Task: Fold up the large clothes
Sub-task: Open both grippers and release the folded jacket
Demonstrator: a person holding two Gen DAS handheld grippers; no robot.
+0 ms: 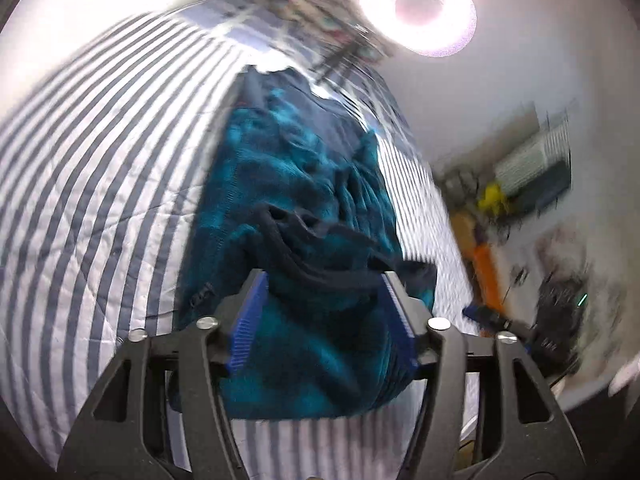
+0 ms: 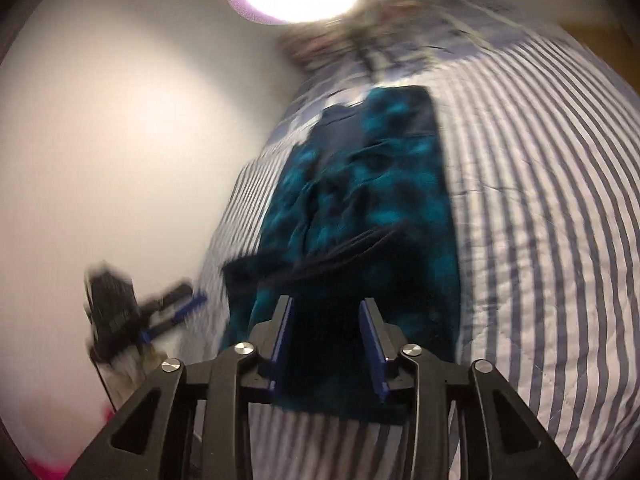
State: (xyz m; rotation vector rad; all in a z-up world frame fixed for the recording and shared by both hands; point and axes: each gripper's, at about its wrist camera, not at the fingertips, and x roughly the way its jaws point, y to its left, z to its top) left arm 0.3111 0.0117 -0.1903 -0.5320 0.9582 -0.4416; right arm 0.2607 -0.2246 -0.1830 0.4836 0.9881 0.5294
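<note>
Both views are smearing with motion blur, so the fine detail is hard to read. At the head of the bed a patterned heap is lying, too blurred to name. The clutter against the wall in the left view is only reading as yellow, orange and grey shapes. The near edge of the garment is dropping behind the gripper frames, so its hem is cut off in both views.

The teal and black mottled garment is lying lengthwise on the bed, partly folded into a long strip, with a dark ribbed band crossing it near the grippers. The bed cover is showing grey and white stripes, and a ring light is glaring at the top against a plain pale wall.

The left gripper is standing moderately open above the garment, its blue pads set apart with cloth showing between them, but not pressing on it. The right gripper is standing open more narrowly, its pads also clear of the cloth.

The right view is catching the left gripper out at the bed's edge, blurred; the left view is showing only a dark, blue-tipped shape low at the right, too smeared to identify. Only the left view is showing the clutter by the wall.
</note>
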